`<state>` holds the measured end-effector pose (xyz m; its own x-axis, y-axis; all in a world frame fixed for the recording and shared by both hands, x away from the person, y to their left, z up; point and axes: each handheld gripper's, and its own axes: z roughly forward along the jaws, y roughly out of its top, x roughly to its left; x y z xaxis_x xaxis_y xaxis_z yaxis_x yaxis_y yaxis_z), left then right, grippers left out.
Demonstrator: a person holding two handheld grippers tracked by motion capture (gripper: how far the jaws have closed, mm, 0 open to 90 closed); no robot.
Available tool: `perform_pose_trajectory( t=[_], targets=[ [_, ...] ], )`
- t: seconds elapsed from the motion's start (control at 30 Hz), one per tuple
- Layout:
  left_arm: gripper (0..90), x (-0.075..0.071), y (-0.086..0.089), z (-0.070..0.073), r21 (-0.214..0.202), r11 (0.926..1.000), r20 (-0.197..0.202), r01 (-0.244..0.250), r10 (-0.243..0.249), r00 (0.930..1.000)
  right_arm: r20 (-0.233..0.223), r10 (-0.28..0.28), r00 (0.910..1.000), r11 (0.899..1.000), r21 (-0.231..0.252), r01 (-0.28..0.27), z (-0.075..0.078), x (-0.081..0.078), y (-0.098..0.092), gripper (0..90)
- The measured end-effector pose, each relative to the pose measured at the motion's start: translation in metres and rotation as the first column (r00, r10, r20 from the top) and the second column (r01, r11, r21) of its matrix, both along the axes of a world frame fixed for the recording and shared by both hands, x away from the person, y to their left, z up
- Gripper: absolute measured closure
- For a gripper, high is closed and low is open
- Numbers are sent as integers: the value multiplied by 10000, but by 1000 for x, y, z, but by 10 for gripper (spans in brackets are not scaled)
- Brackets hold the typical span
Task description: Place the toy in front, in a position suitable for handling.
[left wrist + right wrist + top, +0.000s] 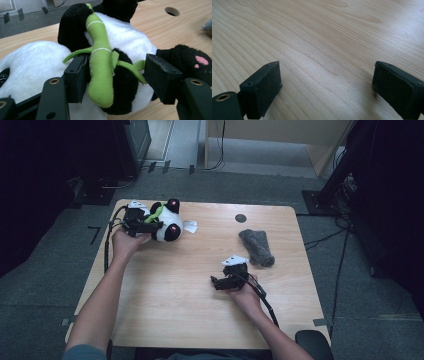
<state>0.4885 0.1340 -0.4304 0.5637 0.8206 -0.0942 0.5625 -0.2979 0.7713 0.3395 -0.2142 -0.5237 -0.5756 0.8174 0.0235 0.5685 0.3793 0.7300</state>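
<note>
Left gripper (113,77) fingers parted around panda (165,222) at tabletop (175,290) far-left corner, right gripper (325,87) fingers released, bare mid-tabletop.

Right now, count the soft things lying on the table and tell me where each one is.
2. The plush panda lies at the table's far left, between the jaws of the left claw. The grey fuzzy cloth lies right of centre, just beyond the right claw. Nothing seems hidden.

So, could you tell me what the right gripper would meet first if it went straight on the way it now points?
Probably just the bare wooden table: the right gripper stands open and angles down at the tabletop, with nothing between or ahead of its jaws.
</note>
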Motion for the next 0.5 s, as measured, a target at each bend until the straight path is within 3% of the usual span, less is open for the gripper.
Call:
perform_pose_trajectory(
  t=[0.3,0.4,0.5],
  targets=[
    [458,2,2,-6,-34,10000,9,-40,41,10000,5,-3,10000,10000,6,3,0,0,0,83],
    [540,2,2,-7,-20,10000,-59,-18,17,10000,-2,3,10000,10000,4,-3,0,0,0,83],
    [655,2,4,-7,-256,9997,-270,-18,11,9996,-6,2,10000,10000,7,-2,0,0,0,83]
  ],
)
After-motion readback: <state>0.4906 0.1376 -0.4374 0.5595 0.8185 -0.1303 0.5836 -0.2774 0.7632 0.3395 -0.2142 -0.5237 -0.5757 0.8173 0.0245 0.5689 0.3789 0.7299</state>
